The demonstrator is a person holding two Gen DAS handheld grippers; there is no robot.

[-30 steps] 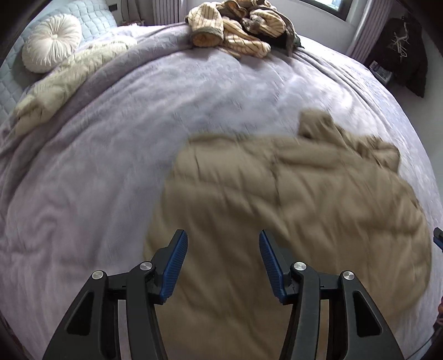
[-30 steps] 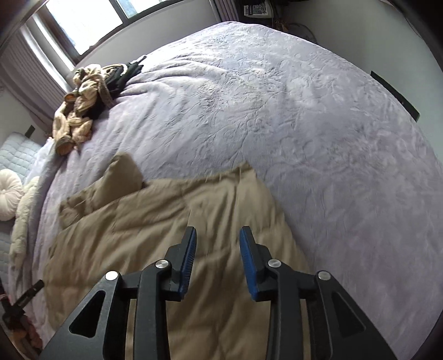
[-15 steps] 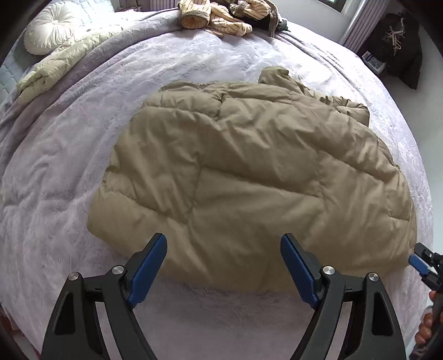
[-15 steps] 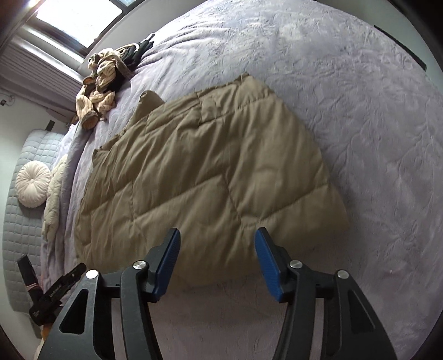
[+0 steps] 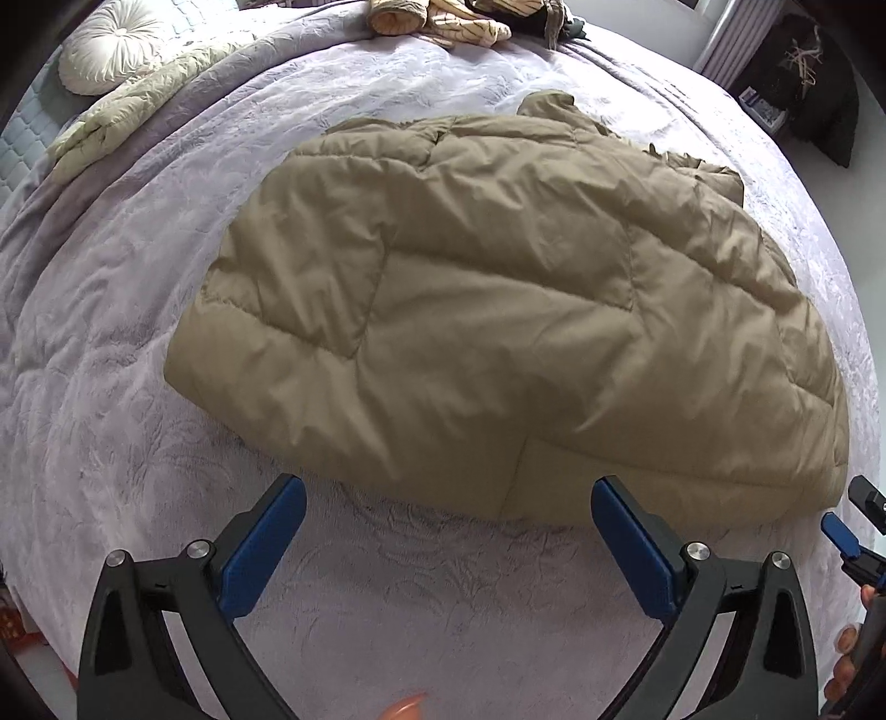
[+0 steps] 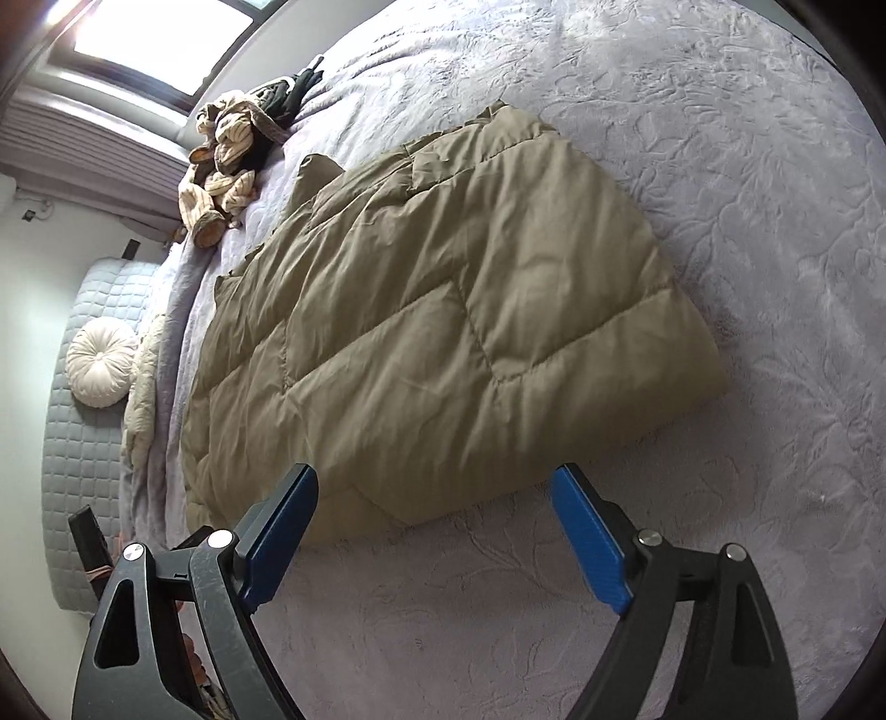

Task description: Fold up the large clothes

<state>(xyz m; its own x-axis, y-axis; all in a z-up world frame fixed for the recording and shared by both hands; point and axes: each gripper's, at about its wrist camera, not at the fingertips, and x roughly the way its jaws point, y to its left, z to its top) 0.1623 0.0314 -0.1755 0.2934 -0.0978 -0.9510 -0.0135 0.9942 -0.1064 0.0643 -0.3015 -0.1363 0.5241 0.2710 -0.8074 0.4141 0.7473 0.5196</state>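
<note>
A tan quilted down jacket (image 5: 498,299) lies folded and flat on the lilac bedspread (image 5: 111,443). It also shows in the right wrist view (image 6: 443,332). My left gripper (image 5: 448,498) is wide open and empty, just short of the jacket's near edge. My right gripper (image 6: 434,487) is wide open and empty, also at the jacket's near edge. The right gripper's tip (image 5: 853,526) shows at the right edge of the left wrist view.
A heap of striped cream and dark clothes (image 5: 470,22) lies at the far side of the bed (image 6: 232,155). A round white cushion (image 5: 105,44) and a pale garment (image 5: 127,116) lie at the headboard end. A dark garment (image 5: 814,72) hangs at right.
Both grippers have pulled back from over the jacket to its near edge and opened wider. The jacket now lies still, whole in view.
</note>
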